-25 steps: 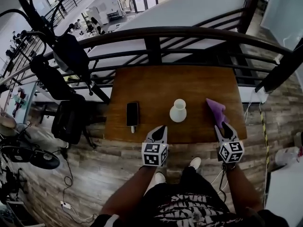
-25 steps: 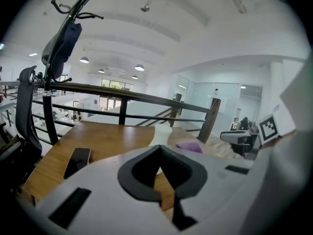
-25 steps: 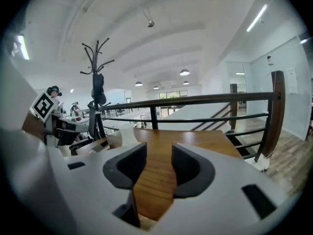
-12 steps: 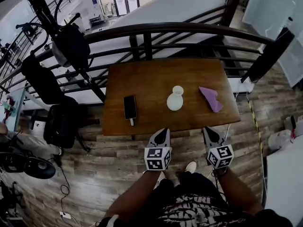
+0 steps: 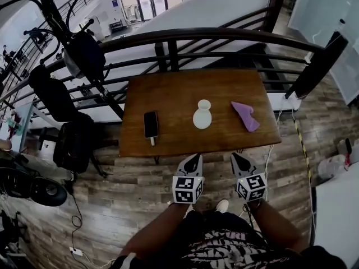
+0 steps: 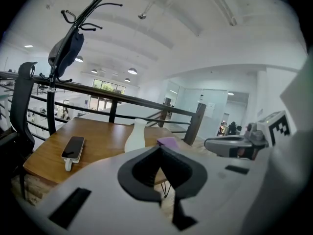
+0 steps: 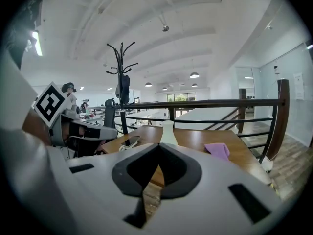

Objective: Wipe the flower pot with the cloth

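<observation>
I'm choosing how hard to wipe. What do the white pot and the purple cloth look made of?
The white pot looks like ceramic, possibly plastic: smooth, even, matte white surface. The purple cloth looks like soft fabric, perhaps microfibre: it lies limp and folded.

Left hand-held gripper [image 5: 196, 158], right hand-held gripper [image 5: 235, 156] held side by side, apart. Both jaw pairs closed, empty, aimed forward, slightly down. Forearms [image 5: 159, 228] stretched out behind them.
</observation>
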